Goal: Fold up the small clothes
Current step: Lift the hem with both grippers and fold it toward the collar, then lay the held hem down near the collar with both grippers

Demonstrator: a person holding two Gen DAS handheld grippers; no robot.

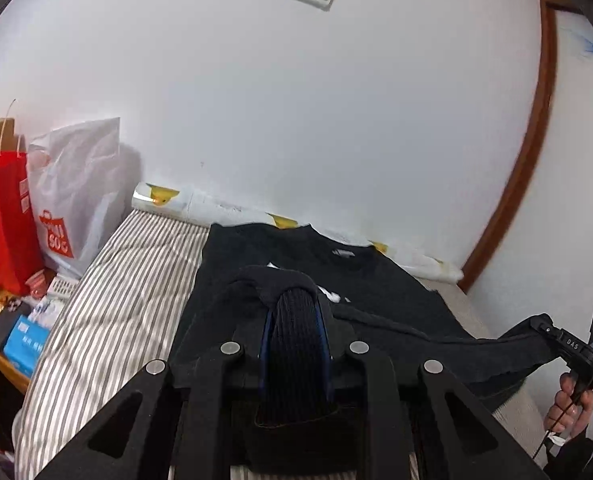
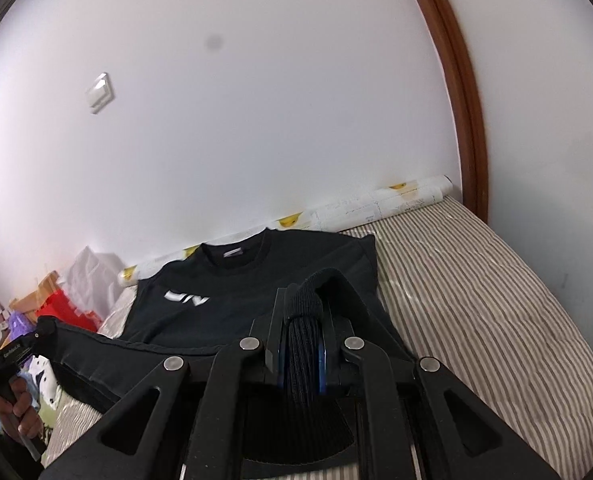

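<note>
A black t-shirt (image 1: pixel 296 252) with white letters lies on the striped bed, collar toward the wall; it also shows in the right wrist view (image 2: pixel 224 292). My left gripper (image 1: pixel 294 320) is shut on the shirt's ribbed bottom hem at its left corner and holds it raised. My right gripper (image 2: pixel 302 320) is shut on the hem at the right corner. The hem stretches taut between the two, lifted above the shirt's lower part. The right gripper also shows at the right edge of the left wrist view (image 1: pixel 544 326), the left one at the left edge of the right wrist view (image 2: pixel 42 326).
The striped mattress (image 2: pixel 476 300) runs along a white wall. A rolled paper with yellow ducks (image 1: pixel 164 200) lies against the wall. A red bag (image 1: pixel 0 220) and a white plastic bag (image 1: pixel 76 196) stand on a side table at left. A brown door frame (image 2: pixel 456 100) stands at right.
</note>
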